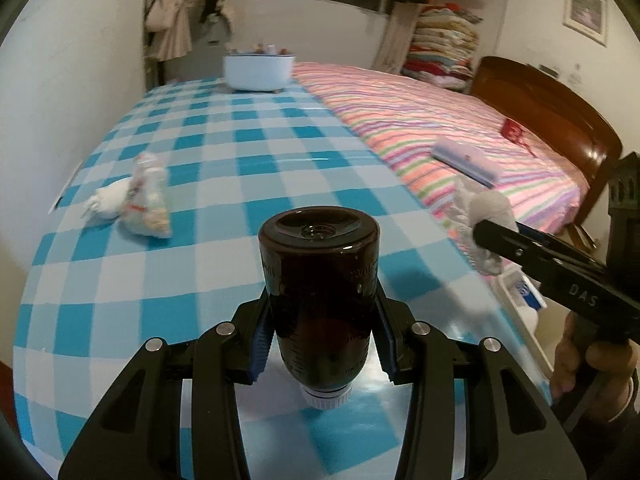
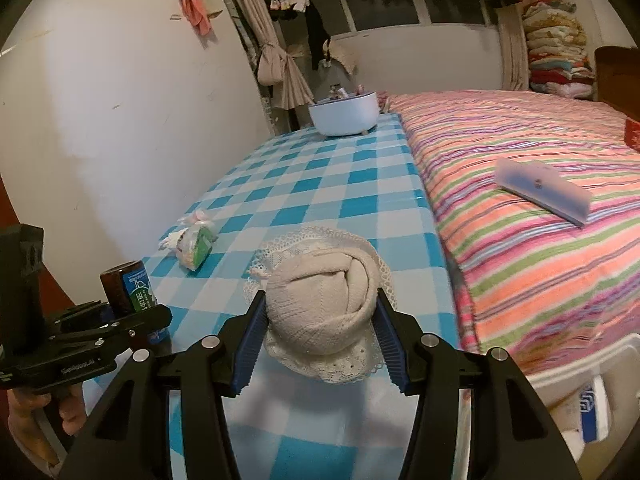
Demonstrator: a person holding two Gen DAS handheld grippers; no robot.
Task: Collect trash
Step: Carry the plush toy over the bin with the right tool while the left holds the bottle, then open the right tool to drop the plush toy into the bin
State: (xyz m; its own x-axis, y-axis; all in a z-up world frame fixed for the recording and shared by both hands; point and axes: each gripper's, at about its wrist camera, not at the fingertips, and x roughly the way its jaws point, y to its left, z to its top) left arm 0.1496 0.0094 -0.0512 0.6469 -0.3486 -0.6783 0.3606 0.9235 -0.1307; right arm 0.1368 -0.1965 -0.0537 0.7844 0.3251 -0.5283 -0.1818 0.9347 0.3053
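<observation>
Left gripper (image 1: 320,340) clamps a brown bottle (image 1: 320,288), cap toward the camera. Right gripper (image 2: 320,340) clamps a balled cream sock (image 2: 320,300). Both items appear lifted for carrying to the white bin (image 2: 344,116).

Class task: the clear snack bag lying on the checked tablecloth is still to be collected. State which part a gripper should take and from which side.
Grip the snack bag across its bulging middle, coming down from above, probably with jaws spanning its narrow width. It lies flat on the tablecloth, with crumpled white paper against its wall-side end.
</observation>
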